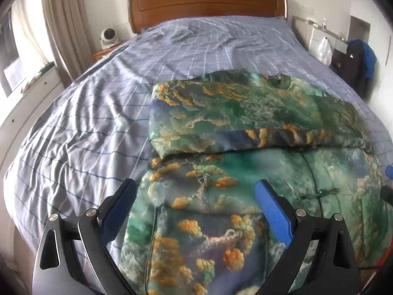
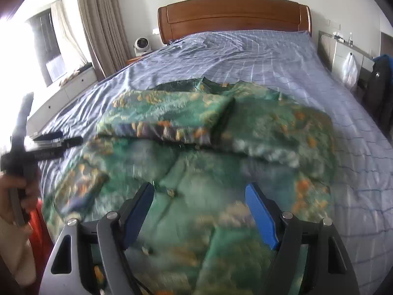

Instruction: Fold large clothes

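A large green garment [image 1: 245, 113] printed with orange clouds and trees lies on the bed, its far part folded over in a thick band across the middle. My left gripper [image 1: 196, 189] hovers above the near part of the cloth, open, with nothing between its blue pads. In the right wrist view the same garment [image 2: 196, 127] spreads out below, blurred. My right gripper [image 2: 199, 191] is held above it, open and holding nothing. The left gripper [image 2: 59, 140] shows at the left edge of that view, in a person's hand [image 2: 14, 189].
The bed [image 1: 98, 98] has a wrinkled blue checked sheet and a brown wooden headboard [image 1: 206, 2]. A white fan [image 1: 108, 36] stands on a nightstand at the left by curtains. A white bag [image 1: 324, 49] and dark clothing [image 1: 356, 61] hang at the right.
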`<state>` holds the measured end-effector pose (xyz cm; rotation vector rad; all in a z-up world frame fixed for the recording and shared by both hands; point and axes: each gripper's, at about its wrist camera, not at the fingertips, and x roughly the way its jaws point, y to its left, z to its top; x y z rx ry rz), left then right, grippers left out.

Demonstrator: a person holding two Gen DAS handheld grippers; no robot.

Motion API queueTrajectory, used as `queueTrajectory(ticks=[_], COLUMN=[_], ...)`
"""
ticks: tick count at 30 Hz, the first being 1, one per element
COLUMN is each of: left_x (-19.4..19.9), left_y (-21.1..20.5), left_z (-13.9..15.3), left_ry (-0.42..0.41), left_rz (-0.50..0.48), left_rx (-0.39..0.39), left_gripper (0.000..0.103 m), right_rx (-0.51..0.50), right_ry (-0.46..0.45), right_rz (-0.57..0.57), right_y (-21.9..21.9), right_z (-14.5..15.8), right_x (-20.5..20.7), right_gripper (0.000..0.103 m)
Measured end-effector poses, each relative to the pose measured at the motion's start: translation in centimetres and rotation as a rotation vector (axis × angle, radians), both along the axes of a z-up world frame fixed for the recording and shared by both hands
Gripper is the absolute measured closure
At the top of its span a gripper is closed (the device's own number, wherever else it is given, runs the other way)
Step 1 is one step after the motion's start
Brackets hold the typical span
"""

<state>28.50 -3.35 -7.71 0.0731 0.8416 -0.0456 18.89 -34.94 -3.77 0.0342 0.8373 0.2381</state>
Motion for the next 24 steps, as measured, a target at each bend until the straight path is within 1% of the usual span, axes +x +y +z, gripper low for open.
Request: queueTrajectory(ticks=[3,6,9,11,13,16,17,19,22,24], left_x=[-0.5,-1.0,-1.9,-2.8,-3.8,-5.2,-5.6,-6.4,-7.3,-7.6], left_y=[-0.1,0.5,2.5,4.8,7.5,11.0,11.6,12.6,12.6,11.9], left_z=[-0.5,-1.4,-2.4,-3.2,-4.0,-5.6,-6.1,-7.0,-8.0,-8.6], left_ry=[0.006,0.03,0.063,0.094,0.127,0.186,0.201,0.23,0.264,0.287], left_rz=[-0.004,0.002,0.01,0.02,0.027,0.022,0.02,0.012,-0.033,-0.078], left_rx=[0.01,0.018,0.015,0.004,-0.019,-0.057,-0.073,-0.121,-0.21,-0.255], left_gripper=[0.005,0.005,0.005,0.005,0.005,0.005,0.005,0.005,0.005,0.005], right_rx=[-0.028,-0.042,-0.022,-0.01,-0.025,-0.085,-0.101,-0.107,-0.058,0.007], right_ry=[0.003,0.018,0.04,0.038,0.033,0.045,0.062,0.102,0.182,0.234], right_rz=[0.001,-0.01,-0.036,-0.041,-0.038,-0.033,-0.033,-0.042,-0.08,-0.097], right_y=[-0.4,-1.2,-2.3,-3.1,-4.2,-6.6,-7.7,-9.6,-12.3,-13.6], right_z=[-0.2,-1.0,-1.3,-1.0,-0.6,-0.2,-0.4,-1.0,-2.7,-4.0], right_x=[-1.7,-2.9,-3.9,-5.1,-6.8,-9.6,-10.6,-11.9,-13.6,-14.3], right_gripper=[0.025,0.025,0.025,0.025,0.025,0.023,0.019,0.018,0.018,0.018])
